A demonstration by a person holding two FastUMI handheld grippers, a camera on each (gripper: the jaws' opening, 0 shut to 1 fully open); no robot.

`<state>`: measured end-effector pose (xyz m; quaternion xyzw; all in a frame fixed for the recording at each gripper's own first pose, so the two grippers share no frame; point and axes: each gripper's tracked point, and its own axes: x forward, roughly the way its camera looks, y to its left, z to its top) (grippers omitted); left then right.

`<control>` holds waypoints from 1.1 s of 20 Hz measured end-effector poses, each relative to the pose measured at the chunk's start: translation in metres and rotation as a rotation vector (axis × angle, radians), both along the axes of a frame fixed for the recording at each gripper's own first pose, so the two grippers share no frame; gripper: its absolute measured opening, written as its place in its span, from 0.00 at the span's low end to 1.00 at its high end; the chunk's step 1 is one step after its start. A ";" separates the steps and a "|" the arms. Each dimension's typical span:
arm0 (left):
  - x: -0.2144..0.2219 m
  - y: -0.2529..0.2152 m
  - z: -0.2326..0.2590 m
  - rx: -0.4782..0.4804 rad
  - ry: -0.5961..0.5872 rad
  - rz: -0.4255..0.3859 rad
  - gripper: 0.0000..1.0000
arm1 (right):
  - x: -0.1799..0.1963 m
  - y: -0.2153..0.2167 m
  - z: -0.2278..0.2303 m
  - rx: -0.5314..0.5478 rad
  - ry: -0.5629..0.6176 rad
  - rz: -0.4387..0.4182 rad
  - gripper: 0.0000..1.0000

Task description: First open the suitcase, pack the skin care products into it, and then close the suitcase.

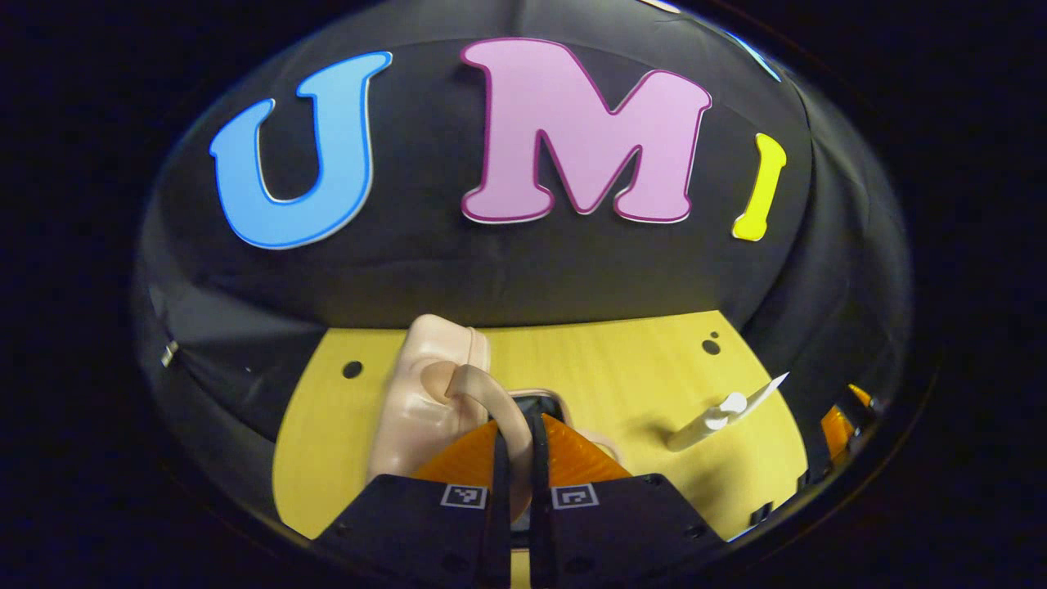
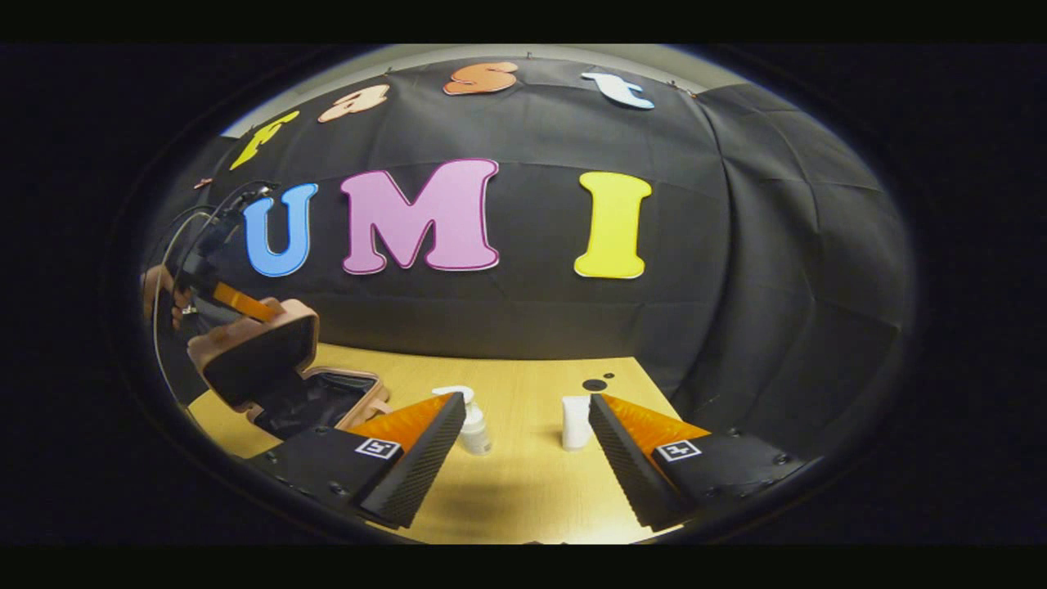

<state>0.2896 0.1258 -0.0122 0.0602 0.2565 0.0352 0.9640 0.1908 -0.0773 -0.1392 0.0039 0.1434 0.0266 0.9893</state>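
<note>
Suitcase (image 2: 270, 368) lying at the table's (image 2: 523, 491) left, lid (image 2: 258, 348) standing raised; left gripper (image 1: 517, 458) pinching the lid's handle (image 1: 483, 393) between nearly closed fingers; right gripper (image 2: 519, 446) hovering wide open, holding nothing; pump bottle (image 2: 470, 421) and white tube (image 2: 576, 421) standing between its fingers, farther off.

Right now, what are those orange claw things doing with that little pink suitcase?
A person is packing skin care bottles. The left gripper is shut on the suitcase handle and holds the lid partly up, so the suitcase is open. The right gripper is open above the table, facing a pump bottle and a white tube waiting to go in.
</note>
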 end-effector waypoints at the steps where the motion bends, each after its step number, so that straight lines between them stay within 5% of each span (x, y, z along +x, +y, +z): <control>1: 0.001 0.038 0.007 0.106 -0.021 0.036 0.14 | 0.000 -0.002 -0.001 -0.029 0.001 -0.007 0.97; 3: 0.002 0.116 0.019 0.334 -0.066 0.097 0.14 | -0.003 -0.006 0.001 -0.048 0.005 -0.032 0.97; 5: 0.004 0.172 0.005 0.391 -0.041 0.128 0.12 | -0.004 -0.010 0.001 -0.043 0.022 -0.078 0.97; 10: 0.018 0.286 -0.048 0.317 -0.063 0.269 0.11 | -0.008 -0.001 -0.008 -0.093 0.040 -0.134 0.96; 14: 0.026 0.363 -0.145 0.209 0.014 0.336 0.11 | -0.001 -0.005 -0.037 -0.158 0.059 -0.128 0.97; 19: 0.027 0.383 -0.226 0.057 0.073 0.384 0.13 | 0.004 -0.007 -0.074 -0.099 0.104 -0.175 0.97; 20: 0.022 0.390 -0.230 0.066 0.081 0.419 0.15 | 0.004 -0.008 -0.078 -0.101 0.109 -0.179 0.97; 22: 0.013 0.390 -0.231 0.032 0.081 0.449 0.42 | 0.005 -0.007 -0.077 -0.111 0.101 -0.169 0.97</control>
